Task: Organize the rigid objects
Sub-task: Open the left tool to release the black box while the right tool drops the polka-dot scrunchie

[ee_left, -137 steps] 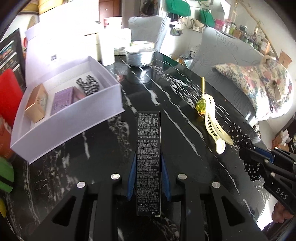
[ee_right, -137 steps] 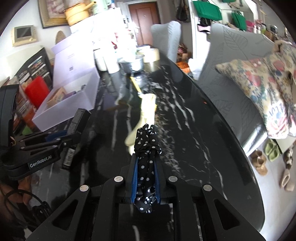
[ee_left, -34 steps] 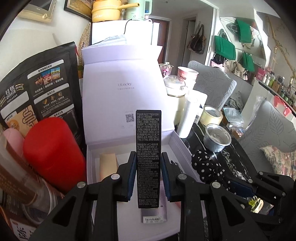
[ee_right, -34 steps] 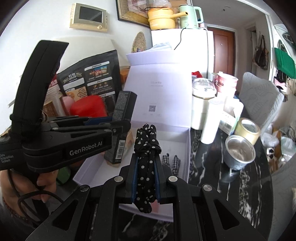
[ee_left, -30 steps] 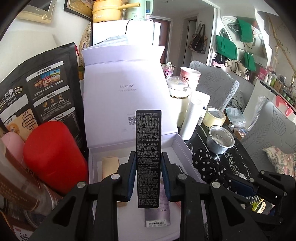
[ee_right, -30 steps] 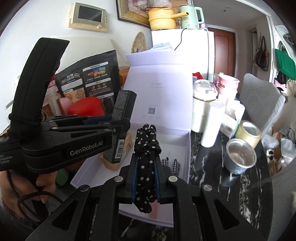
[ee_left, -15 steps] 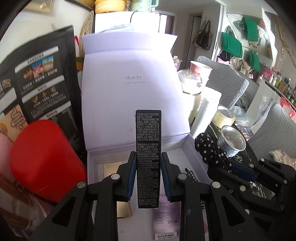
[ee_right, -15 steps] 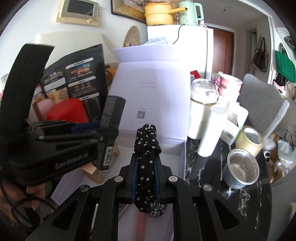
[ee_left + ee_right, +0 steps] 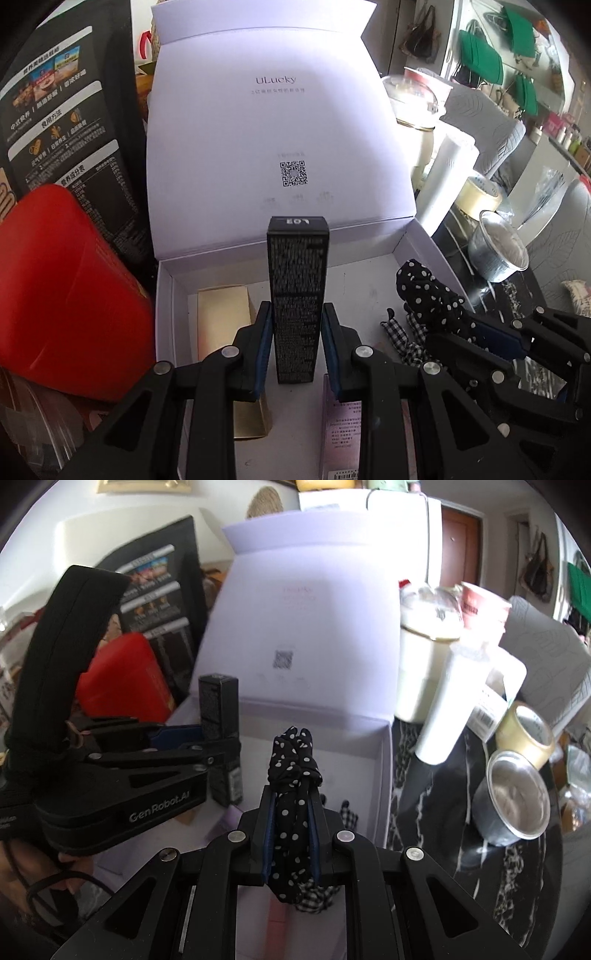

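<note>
Over the open white gift box [image 9: 166, 295], the left gripper [image 9: 297, 347] pinches a tall black carton [image 9: 298, 295] upright between its blue pads, and the right gripper [image 9: 290, 834] is clamped on a black polka-dot hair tie [image 9: 293, 771] — both held above the box floor, not yet set down.

Inside the box lie a gold carton [image 9: 225, 314] at the left, a pale lilac carton [image 9: 341, 417] under the left gripper, and a checked hair tie [image 9: 400, 338] towards the right.

The likeliest trouble is crowding: the two grippers hang close together over a floor that is already partly filled, so lowering both at once could knock them together or push the black carton onto the gold one. Released while upright, the narrow carton would probably topple.

The raised lid [image 9: 258, 129] reads "ULucky" above a QR code. The left gripper's body, seen from the right wrist, is marked "GenRobot.AI". The carton's top shows "L02"; its fine print is illegible.
</note>
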`<state>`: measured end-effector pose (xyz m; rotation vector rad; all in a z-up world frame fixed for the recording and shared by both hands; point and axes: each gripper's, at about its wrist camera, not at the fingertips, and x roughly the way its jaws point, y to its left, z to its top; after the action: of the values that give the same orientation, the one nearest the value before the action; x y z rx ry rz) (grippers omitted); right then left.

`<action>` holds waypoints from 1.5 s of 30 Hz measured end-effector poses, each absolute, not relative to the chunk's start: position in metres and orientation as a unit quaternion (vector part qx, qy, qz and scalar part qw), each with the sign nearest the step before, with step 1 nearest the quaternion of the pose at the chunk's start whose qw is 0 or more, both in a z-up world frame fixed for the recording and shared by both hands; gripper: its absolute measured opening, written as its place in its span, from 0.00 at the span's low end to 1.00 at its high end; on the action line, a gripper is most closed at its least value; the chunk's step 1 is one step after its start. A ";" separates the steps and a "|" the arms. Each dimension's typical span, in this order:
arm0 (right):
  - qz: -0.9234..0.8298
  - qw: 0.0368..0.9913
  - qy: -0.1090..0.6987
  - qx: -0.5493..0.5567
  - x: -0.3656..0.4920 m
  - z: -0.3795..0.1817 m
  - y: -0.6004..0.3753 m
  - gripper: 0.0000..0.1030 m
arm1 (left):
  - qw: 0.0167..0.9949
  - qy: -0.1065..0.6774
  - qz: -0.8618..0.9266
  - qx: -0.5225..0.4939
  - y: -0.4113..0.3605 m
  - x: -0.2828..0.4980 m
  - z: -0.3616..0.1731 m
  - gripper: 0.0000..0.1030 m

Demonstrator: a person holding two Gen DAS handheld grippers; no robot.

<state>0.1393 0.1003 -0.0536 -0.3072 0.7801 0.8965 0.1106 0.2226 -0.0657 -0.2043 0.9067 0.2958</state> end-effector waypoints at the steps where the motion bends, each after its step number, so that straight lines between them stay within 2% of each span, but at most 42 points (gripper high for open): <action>1: 0.418 0.818 0.369 -0.144 0.141 -0.055 0.100 0.15 | 0.882 0.438 0.142 -0.097 0.222 0.111 -0.067 0.25; 20: 0.404 0.817 0.384 -0.146 0.149 -0.071 0.103 0.16 | 0.870 0.461 0.142 -0.103 0.225 0.117 -0.079 0.25; 25: 0.401 0.820 0.382 -0.147 0.148 -0.069 0.102 0.23 | 0.860 0.473 0.158 -0.104 0.228 0.119 -0.080 0.25; 27: 0.399 0.820 0.384 -0.147 0.148 -0.068 0.100 0.32 | 0.860 0.474 0.162 -0.103 0.229 0.118 -0.078 0.25; 28: 0.396 0.821 0.384 -0.147 0.148 -0.067 0.100 0.33 | 0.859 0.474 0.162 -0.102 0.228 0.118 -0.077 0.25; 45: 0.385 0.836 0.366 -0.140 0.136 -0.037 0.083 0.33 | 0.865 0.459 0.173 -0.106 0.226 0.104 -0.049 0.25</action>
<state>0.1364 0.0833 -0.0369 -0.2959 0.7751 0.8142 0.1038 0.2264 -0.0492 -0.2219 0.9607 0.3630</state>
